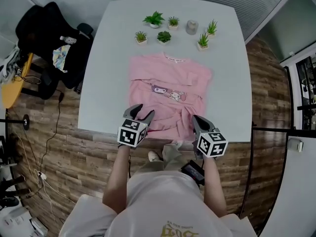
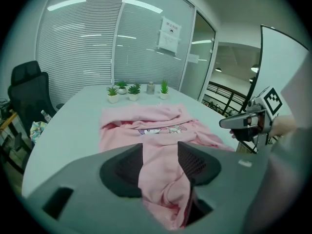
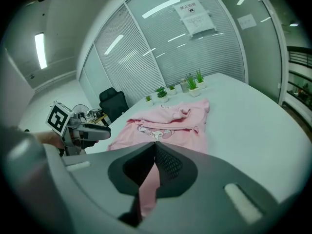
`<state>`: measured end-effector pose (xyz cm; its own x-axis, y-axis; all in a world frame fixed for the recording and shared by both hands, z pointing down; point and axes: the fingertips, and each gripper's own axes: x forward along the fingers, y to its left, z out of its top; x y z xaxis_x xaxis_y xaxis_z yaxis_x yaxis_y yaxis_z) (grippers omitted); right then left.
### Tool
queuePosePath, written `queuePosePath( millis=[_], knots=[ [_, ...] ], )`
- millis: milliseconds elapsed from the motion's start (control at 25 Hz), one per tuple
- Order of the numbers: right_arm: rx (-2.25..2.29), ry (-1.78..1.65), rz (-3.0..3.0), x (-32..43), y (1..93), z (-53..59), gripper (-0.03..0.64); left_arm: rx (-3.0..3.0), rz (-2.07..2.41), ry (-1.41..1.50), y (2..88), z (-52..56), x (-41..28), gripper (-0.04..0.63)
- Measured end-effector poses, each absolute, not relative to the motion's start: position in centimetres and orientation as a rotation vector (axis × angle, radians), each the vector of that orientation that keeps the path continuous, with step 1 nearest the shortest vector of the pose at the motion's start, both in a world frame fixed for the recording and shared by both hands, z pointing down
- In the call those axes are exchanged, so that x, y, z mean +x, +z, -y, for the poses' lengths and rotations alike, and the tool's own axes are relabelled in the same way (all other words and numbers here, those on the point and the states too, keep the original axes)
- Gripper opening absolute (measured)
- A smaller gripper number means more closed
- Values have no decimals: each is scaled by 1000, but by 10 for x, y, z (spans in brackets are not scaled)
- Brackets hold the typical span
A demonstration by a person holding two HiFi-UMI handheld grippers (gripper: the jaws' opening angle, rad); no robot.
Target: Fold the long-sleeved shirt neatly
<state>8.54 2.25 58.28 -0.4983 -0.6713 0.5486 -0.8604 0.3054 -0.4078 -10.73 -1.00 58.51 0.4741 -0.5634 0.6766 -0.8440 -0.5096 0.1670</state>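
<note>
A pink long-sleeved shirt (image 1: 168, 78) lies front-up on a white table (image 1: 111, 58), its collar toward the far side and its hem at the near edge, just in front of the person working on it. Both sleeves are already turned in across the body, so the garment looks partly folded, and the next step appears to be bringing the hem up toward the collar.

That would explain why both tools sit at the hem. The right gripper (image 1: 197, 120) is clenched on the bottom edge near the right corner, with a strip of pink cloth pinched between its closed jaws. The left gripper (image 1: 141, 111) sits over the left part of the hem with its jaws apart. Bunched cloth lies between them, but the pads do not seem to press on it, so that side looks not yet gripped.

In all there is one shirt and two grippers. At the far end of the table, well clear of the work, stand six small potted plants (image 1: 154, 19) and one grey cup (image 1: 191, 27). One black chair (image 1: 47, 28) stands on the left.
</note>
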Motion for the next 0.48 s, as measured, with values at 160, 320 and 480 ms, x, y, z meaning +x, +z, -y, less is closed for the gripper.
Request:
queuePosePath(
  millis=[160,320,480],
  knots=[
    [1415,987,2282,77,586,-44,12,2301,1117,796,588,-15,-111,152],
    [1432,976,2267,71,590,-62,12,2345,1001,872,597,-42,-107,152],
    [1437,966,2268,61,589,-80,12,2349,908,964,612,-67,-108,149]
  ],
)
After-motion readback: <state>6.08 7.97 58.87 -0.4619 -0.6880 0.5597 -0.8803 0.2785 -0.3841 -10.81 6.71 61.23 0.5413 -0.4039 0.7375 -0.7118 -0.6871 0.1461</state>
